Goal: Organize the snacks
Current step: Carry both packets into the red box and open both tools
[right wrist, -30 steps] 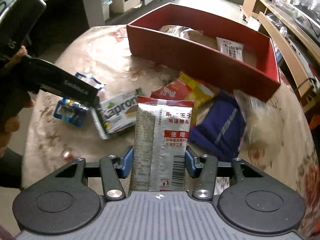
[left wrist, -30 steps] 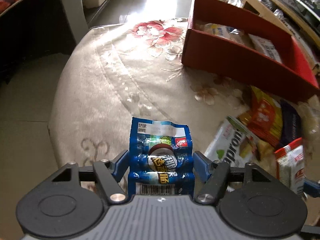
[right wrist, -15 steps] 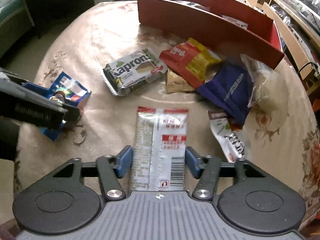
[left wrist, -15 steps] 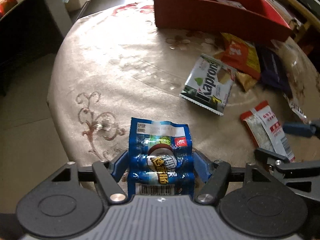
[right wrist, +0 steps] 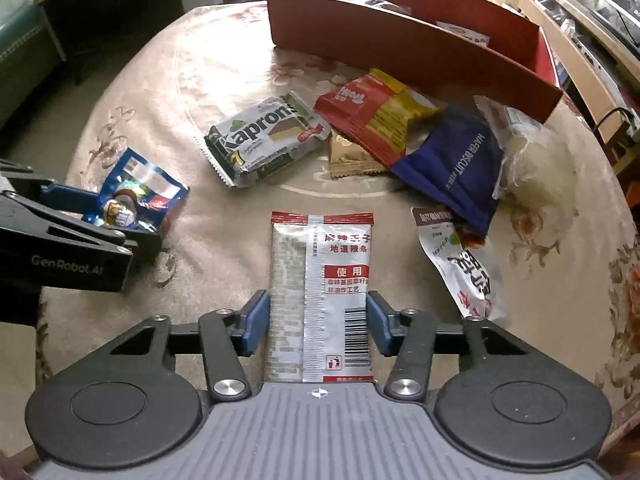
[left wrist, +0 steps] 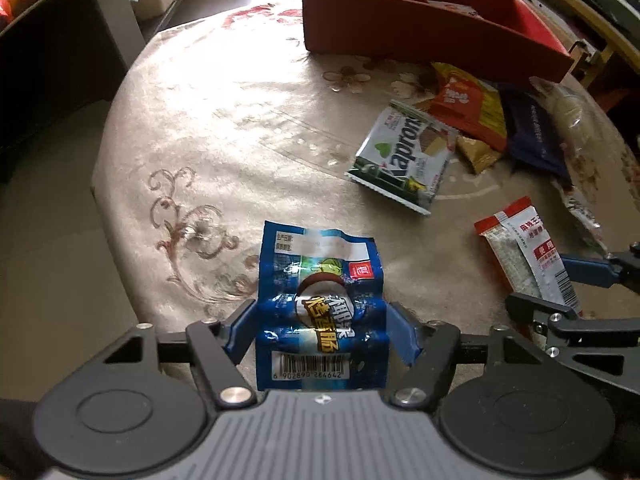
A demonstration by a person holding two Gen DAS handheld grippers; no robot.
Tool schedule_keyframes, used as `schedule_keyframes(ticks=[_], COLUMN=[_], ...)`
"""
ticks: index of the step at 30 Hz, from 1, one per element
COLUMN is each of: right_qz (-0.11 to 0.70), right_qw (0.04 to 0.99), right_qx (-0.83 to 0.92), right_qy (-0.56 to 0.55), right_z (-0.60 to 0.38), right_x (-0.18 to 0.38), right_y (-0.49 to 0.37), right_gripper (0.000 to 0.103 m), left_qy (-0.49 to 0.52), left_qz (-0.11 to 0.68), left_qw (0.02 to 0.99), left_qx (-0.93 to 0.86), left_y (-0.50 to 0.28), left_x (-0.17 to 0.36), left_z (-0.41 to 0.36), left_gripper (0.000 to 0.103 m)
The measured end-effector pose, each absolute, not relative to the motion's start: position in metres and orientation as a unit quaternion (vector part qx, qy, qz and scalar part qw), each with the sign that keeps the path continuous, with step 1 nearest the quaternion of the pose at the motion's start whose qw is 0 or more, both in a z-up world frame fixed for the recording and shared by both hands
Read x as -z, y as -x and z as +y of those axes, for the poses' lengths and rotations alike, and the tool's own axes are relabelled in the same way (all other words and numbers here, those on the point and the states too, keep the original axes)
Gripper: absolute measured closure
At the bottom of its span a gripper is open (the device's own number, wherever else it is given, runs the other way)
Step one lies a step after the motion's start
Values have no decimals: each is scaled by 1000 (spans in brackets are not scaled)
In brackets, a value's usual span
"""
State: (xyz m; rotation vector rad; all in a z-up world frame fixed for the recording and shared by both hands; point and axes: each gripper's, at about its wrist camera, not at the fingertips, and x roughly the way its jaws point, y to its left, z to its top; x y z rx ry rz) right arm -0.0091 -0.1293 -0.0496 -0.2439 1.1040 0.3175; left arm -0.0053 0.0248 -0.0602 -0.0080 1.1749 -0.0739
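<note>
Both packets have been drawn back from the red box and brought low over the surface.
A blue sausage packet point(left wrist: 320, 304) is gripped in the left tool point(left wrist: 320, 332), a silver-and-red sachet point(right wrist: 320, 300) in the right tool point(right wrist: 316, 322). A few snacks are already seen inside the red box point(right wrist: 400, 44); the Kapron wafer pack point(right wrist: 264, 138), red-and-yellow bag point(right wrist: 376, 112) and navy biscuit bag point(right wrist: 456, 160) are left lying on the surface point(left wrist: 240, 120). Most sorting is judged undone.

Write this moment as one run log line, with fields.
left gripper: shut on blue sausage pack | right gripper: shut on silver packet | red box: not reached
</note>
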Motion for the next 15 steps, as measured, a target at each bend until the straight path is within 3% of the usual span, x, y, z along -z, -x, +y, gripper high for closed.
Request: schedule_keyframes(ticks=[15], right_qz=[472], right_qw=[870], right_qx=[-128], right_qy=[67], right_z=[-149], right_x=[17], right_y=[21], right_gripper=[46], left_qy=[21], left_qz=[518], left_qw=[853], left_qx=[63], left_y=[3], left_x=[36], left_z=[8], left_gripper=[33])
